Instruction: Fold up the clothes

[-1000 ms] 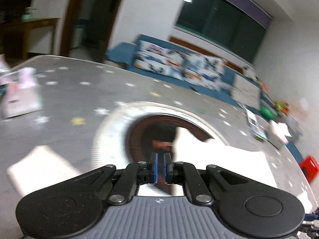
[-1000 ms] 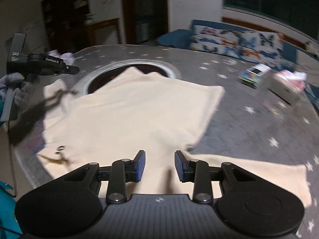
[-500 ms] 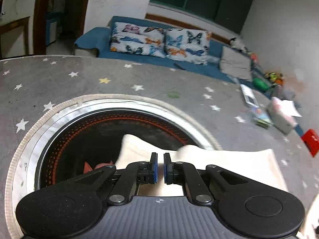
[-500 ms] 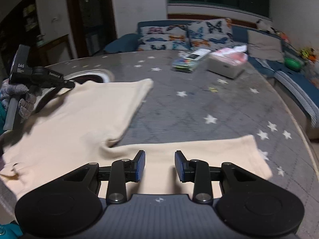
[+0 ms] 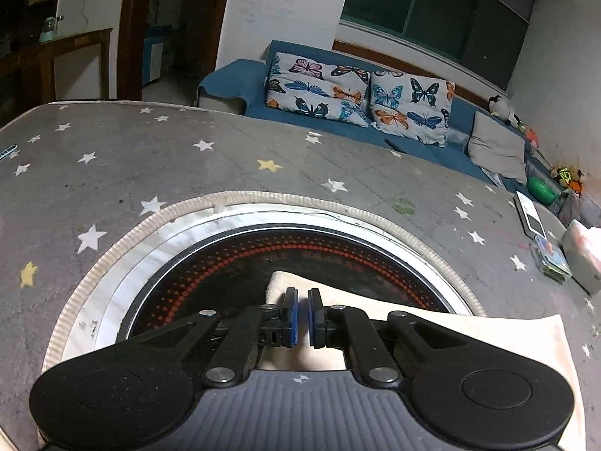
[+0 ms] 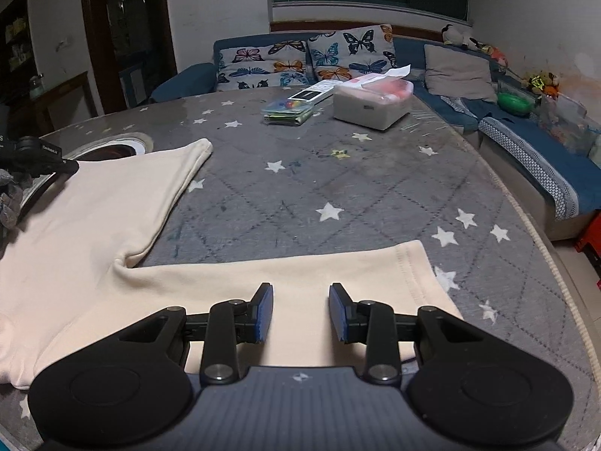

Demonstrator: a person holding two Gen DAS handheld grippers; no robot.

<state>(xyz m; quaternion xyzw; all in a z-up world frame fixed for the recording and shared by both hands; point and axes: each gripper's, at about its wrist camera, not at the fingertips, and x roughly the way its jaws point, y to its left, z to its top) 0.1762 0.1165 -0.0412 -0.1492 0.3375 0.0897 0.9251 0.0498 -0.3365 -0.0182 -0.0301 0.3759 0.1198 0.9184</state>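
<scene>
Right now the right gripper point(image 6: 300, 314) hangs low over the near leg of the cream garment point(image 6: 112, 221), fingers point(image 6: 263, 312) apart, nothing between the pads, cloth directly under and just ahead of them. That leg point(image 6: 300, 274) runs crosswise to the fingers, long axis left to right in the right wrist view, hemmed cuff end off to the right, crotch end to the left where it meets the body of the garment. The second leg point(image 6: 180, 165) angles away up toward the ring in the tabletop point(image 6: 338, 195).

Left gripper point(image 5: 300, 314): fingers point(image 5: 291, 315) together, only a thin slit showing. Cream cloth lies right under and past the tips; whether a fold is pinched in there, cannot tell. It sits at the far leg's end, over the dark round inset point(image 5: 233, 274) with orange dots. In the right wrist view the left gripper shows at the left edge, on the garment's far side, with a gloved hand point(image 6: 9, 203) behind it.

Judgement: the garment looks like trousers or shorts spread flat, no fold made yet. The right gripper is nearer the near leg, the left nearer the far leg. The cuff lies to the right of the right fingers, so a grab there needs a sideways shift toward the hem; a pinch straight down takes mid-leg instead.

Clutter (box point(image 6: 372, 105), packets point(image 6: 289, 111)) sits well apart.
</scene>
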